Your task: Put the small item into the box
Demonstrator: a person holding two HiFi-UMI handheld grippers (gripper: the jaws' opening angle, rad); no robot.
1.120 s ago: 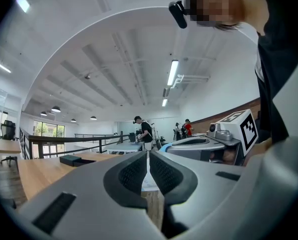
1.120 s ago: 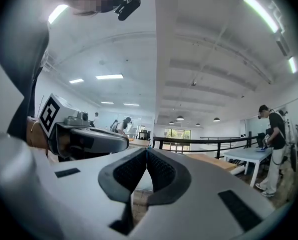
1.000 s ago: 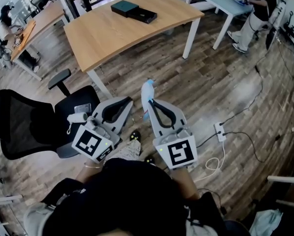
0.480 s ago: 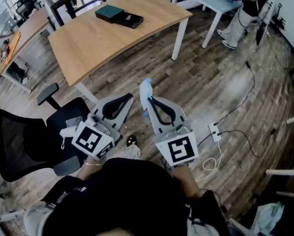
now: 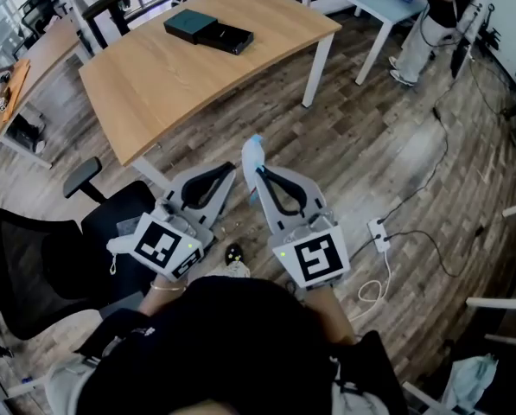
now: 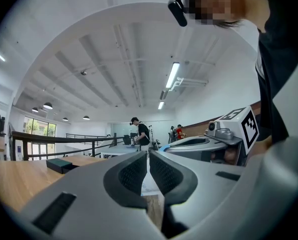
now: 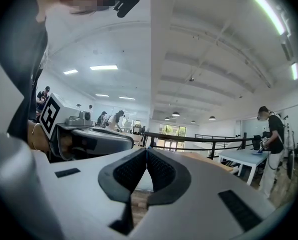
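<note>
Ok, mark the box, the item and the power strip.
box (image 5: 191, 24): head view, its teal top.
item (image 5: 252, 155): head view, its pale free end.
power strip (image 5: 379, 230): head view, its white body.

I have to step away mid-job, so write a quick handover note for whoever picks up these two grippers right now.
Left gripper: shut, nothing in it.
Right gripper: shut on the small item, white with a blue tip, which sticks out past the jaws.
Box: at the far end of the wooden table, two dark parts side by side; I can't tell which is the lid.
Done: item is picked up.
Left: walk to the table, set the item in the box, let go.
</note>
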